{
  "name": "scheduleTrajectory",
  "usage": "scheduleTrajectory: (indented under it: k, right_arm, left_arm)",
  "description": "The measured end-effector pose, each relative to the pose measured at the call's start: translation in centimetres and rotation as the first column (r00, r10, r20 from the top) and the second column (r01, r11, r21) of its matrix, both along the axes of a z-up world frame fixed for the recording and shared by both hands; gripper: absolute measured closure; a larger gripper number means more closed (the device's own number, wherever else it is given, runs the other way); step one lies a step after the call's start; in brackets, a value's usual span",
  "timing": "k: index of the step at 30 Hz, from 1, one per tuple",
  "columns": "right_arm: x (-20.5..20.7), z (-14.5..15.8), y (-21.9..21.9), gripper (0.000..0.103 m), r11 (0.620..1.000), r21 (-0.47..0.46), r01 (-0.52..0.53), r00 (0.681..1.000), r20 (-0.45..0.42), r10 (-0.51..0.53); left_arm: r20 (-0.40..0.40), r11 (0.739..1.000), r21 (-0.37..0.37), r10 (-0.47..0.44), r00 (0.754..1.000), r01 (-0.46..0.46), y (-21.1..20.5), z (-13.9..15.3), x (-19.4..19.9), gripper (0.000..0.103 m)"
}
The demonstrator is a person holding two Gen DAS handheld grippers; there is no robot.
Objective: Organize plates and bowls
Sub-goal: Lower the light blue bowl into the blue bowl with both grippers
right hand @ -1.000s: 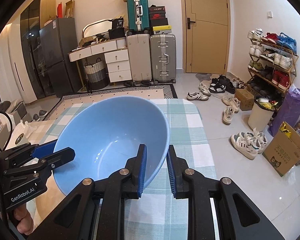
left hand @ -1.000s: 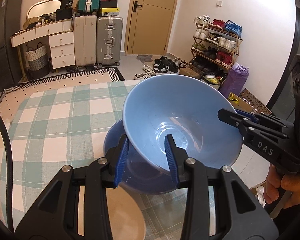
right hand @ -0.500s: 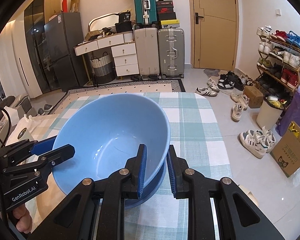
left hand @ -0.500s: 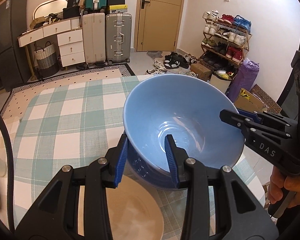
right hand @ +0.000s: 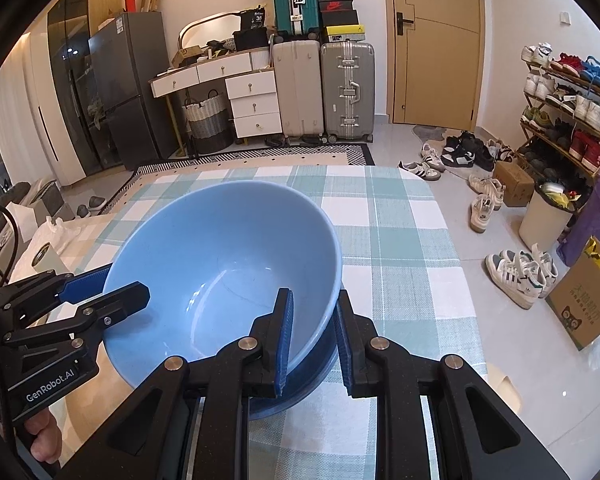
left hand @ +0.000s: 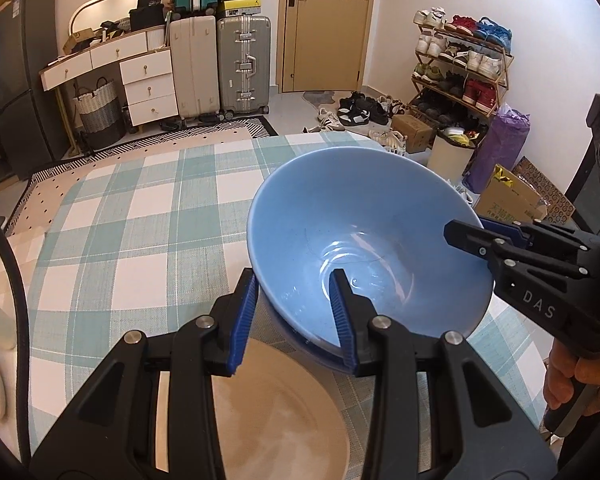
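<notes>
The light blue bowl [left hand: 364,240] is now seated, slightly tilted, inside the darker blue bowl [right hand: 320,364] on the checked tablecloth [left hand: 140,232], whereas a second ago it was held clear above it with much more of the lower bowl exposed. Its rim is straddled at 7 o'clock by the left gripper [left hand: 296,320], whose pads stand apart with a gap on the outer side, and at 5 o'clock in the right wrist view by the right gripper [right hand: 313,338], likewise loosened. A beige plate [left hand: 280,412] is seen at 6 o'clock of the bowls in the left wrist view, more exposed than before.
</notes>
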State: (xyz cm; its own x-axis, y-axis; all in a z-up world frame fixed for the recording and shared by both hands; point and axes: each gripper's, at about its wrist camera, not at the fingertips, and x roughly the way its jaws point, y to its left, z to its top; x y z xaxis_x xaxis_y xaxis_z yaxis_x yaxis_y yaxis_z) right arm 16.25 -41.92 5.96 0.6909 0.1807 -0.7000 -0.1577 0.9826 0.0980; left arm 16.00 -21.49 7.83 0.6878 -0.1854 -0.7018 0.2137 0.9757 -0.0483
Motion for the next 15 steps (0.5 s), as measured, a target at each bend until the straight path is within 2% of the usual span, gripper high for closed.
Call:
scheduleTrajectory:
  k: [15]
  right_arm:
    - [0.1, -1.9, 0.4, 0.082, 0.999, -0.036, -0.001, 1.000, -0.026, 0.000]
  left_arm:
    - [-0.021, 0.999, 0.046, 0.003, 1.000, -0.002, -0.5, -2.3, 1.1, 0.069]
